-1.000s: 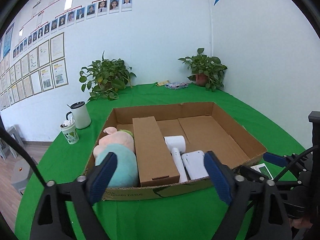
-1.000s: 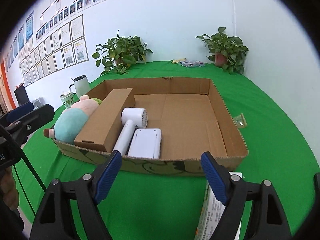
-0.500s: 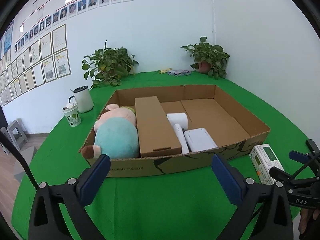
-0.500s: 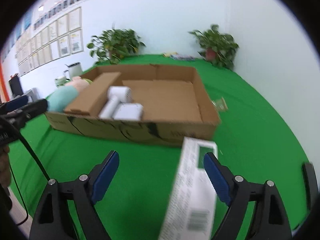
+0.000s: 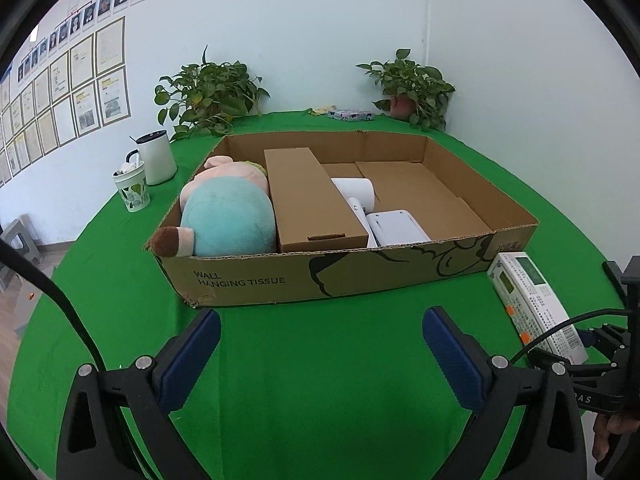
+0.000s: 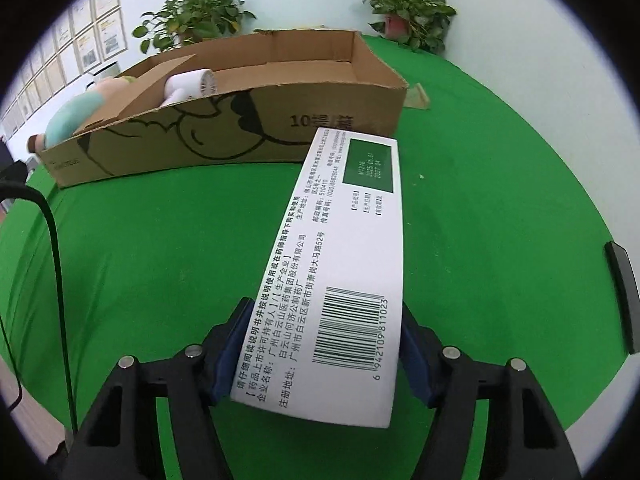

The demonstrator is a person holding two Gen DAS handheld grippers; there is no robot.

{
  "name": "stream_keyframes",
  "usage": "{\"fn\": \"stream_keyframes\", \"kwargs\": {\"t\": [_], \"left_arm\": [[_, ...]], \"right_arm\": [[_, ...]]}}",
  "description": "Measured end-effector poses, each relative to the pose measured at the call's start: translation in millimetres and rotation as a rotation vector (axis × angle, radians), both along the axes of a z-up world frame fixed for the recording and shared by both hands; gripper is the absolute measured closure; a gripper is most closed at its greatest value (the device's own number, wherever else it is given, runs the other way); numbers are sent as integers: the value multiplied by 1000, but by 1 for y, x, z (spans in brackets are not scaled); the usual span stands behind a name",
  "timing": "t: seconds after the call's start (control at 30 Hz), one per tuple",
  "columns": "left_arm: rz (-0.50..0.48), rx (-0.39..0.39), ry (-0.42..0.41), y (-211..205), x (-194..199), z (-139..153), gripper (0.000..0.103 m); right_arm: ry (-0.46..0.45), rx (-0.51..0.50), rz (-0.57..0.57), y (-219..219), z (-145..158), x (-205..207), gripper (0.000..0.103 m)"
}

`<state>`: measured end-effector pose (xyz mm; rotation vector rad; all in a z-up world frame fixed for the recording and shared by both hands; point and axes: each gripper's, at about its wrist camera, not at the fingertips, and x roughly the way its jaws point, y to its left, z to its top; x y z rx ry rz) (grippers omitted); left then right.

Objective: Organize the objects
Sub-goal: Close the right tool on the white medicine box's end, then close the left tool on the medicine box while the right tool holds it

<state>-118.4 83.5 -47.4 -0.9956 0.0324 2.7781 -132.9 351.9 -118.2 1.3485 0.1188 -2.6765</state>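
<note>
Right gripper [image 6: 324,344]: jaws closing on the near end of the white medicine carton [image 6: 340,264]; both blue pads appear to lie against its long sides, so the carton is judged grasped rather than merely straddled.
Left gripper [image 5: 320,356]: jaws spread wide with nothing between them, hovering over bare green tablecloth [image 5: 320,400] in front of the tray.
Medicine carton, location: outside the cardboard tray [image 5: 248,280], lying on the cloth just beside the tray's near right corner, barcode end toward the right gripper, far end pointing at the tray wall.
Tray, left part: plush toy [image 5: 228,216] in teal and pink, lying against the left wall, one brown end poking over the near rim.
Tray, middle: long brown cardboard box [image 5: 308,200], lying flat beside the toy; next to it a white hair dryer [image 5: 356,196] and a flat white device [image 5: 396,228].
Tray, right part: bare cardboard floor, judged roomy enough for the carton.
Done so far: four items sit inside the tray.
Left to do: lift the carton over the near wall and set it down in the free right part.
Uncertain: a small clear packet [image 6: 416,98] lies on the cloth beyond the tray's right wall; whether it belongs to the task cannot be told.
Bystanders: two potted plants, a white kettle [image 5: 156,156] and a patterned cup [image 5: 132,192], standing well apart from the tray.
</note>
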Motion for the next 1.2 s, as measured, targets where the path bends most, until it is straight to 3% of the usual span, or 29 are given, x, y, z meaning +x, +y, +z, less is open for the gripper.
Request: {"fn": "stream_keyframes", "kwargs": {"t": [0.13, 0.17, 0.2, 0.23, 0.37, 0.67, 0.8, 0.9, 1.0, 1.2], "left_arm": [[-36, 86, -58, -9, -8, -1, 1], [-53, 114, -82, -10, -11, -3, 1], [-67, 132, -101, -10, -13, -4, 1], [-87, 155, -123, -9, -17, -6, 1], [-163, 226, -194, 4, -32, -14, 1], [-367, 376, -403, 75, -72, -44, 7], [-419, 397, -475, 96, -76, -60, 10], [-432, 415, -542, 104, -79, -74, 15], [-451, 422, -537, 109, -79, -74, 16], [-508, 462, -577, 117, -78, -77, 16]], "right_arm": [[19, -77, 121, -18, 13, 17, 35], [15, -71, 142, -23, 13, 19, 30], [13, -67, 155, -26, 12, 20, 16], [14, -74, 165, -27, 12, 22, 14], [14, -112, 155, -22, 13, 24, 14], [28, -50, 187, -29, 7, 28, 14], [43, -30, 174, -28, 6, 29, 15], [37, -20, 151, -26, 4, 26, 29], [25, -18, 136, -27, 1, 21, 40], [12, -40, 164, -35, 0, 19, 42]]}}
